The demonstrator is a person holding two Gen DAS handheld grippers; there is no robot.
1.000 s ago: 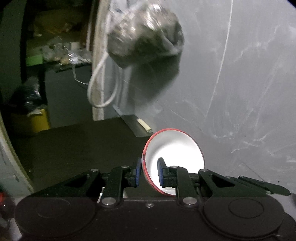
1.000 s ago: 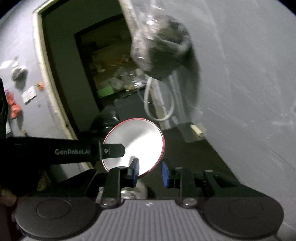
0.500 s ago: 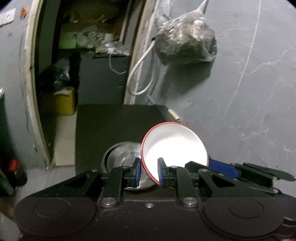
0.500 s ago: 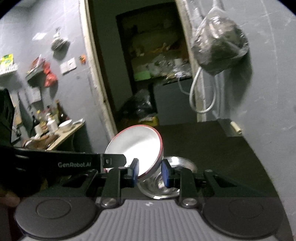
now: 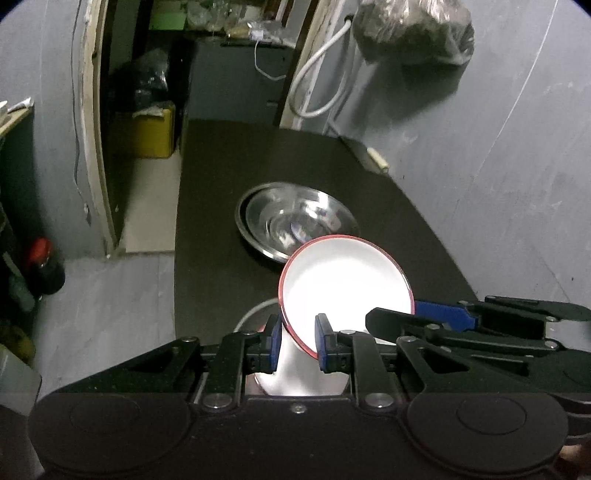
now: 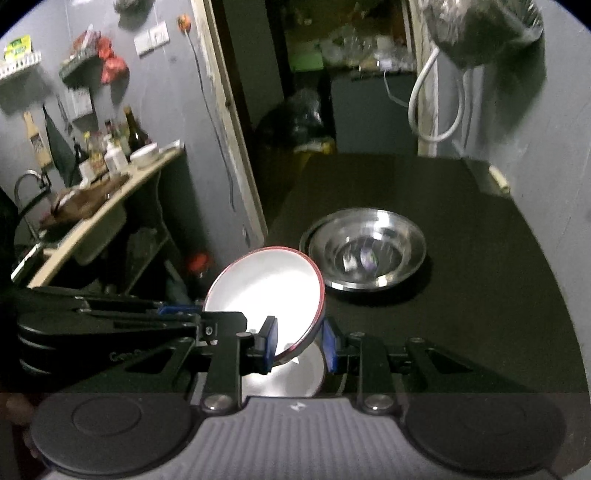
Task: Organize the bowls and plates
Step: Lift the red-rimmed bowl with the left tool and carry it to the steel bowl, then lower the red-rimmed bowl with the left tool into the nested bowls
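Observation:
A white bowl with a red rim [image 5: 347, 284] is held tilted above the dark table, and both grippers grip its rim. My left gripper [image 5: 297, 341] is shut on its near left rim. My right gripper [image 6: 298, 345] is shut on its right rim; the bowl also shows in the right wrist view [image 6: 267, 295]. Under the held bowl lies another white dish [image 6: 288, 376], partly hidden. A steel bowl [image 5: 297, 221] stands further back on the table, also in the right wrist view [image 6: 365, 251].
The dark table [image 5: 221, 206] runs along a grey wall [image 5: 498, 155] on the right. A plastic bag [image 5: 413, 29] and white hose hang on that wall. A doorway [image 6: 295, 92] and a counter with bottles [image 6: 110, 155] are on the left.
Both grippers tilted down and came lower with the bowl. The steel bowl and table now show in full, and a white dish appears under the held bowl.

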